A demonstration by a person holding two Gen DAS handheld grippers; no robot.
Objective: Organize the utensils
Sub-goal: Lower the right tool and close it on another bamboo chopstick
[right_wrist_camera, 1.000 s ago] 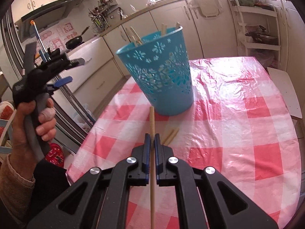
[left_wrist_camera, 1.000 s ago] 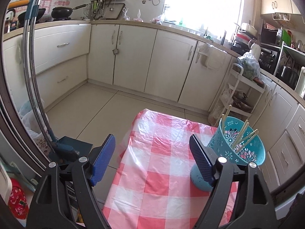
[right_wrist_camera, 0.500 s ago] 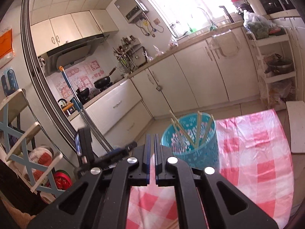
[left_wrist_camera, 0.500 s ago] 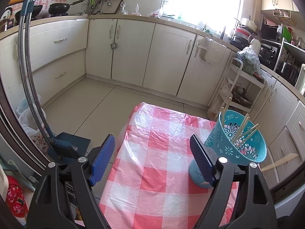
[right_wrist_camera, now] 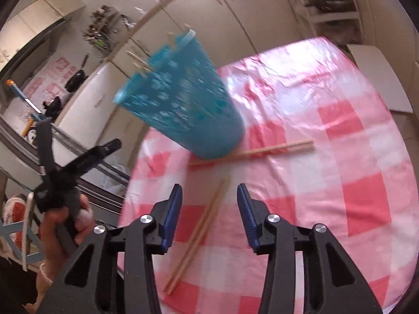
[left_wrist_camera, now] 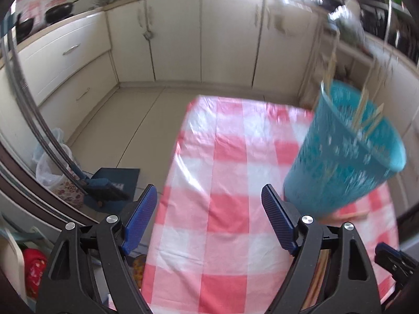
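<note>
A teal perforated holder [right_wrist_camera: 183, 107] with several chopsticks in it stands on the red-and-white checked tablecloth [right_wrist_camera: 327, 157]; it also shows in the left wrist view [left_wrist_camera: 345, 157], blurred. A pair of wooden chopsticks [right_wrist_camera: 251, 151] lies at its base. Another pair [right_wrist_camera: 201, 227] lies on the cloth below and between my right gripper's [right_wrist_camera: 209, 219] open, empty jaws. My left gripper [left_wrist_camera: 209, 219] is open and empty over the cloth's left part, left of the holder. The left gripper also shows in the right wrist view [right_wrist_camera: 78, 157], held by a hand.
White kitchen cabinets [left_wrist_camera: 183, 39] and tiled floor [left_wrist_camera: 125, 120] lie beyond the table's far edge. A dustpan [left_wrist_camera: 110, 185] and a plastic bag [left_wrist_camera: 52, 162] sit on the floor at the left. A shelf rack [right_wrist_camera: 330, 5] stands at the back right.
My right gripper has opened, no longer holds the chopstick, and has dropped back low over the cloth above a lying pair. The left gripper has tilted down toward the table.
</note>
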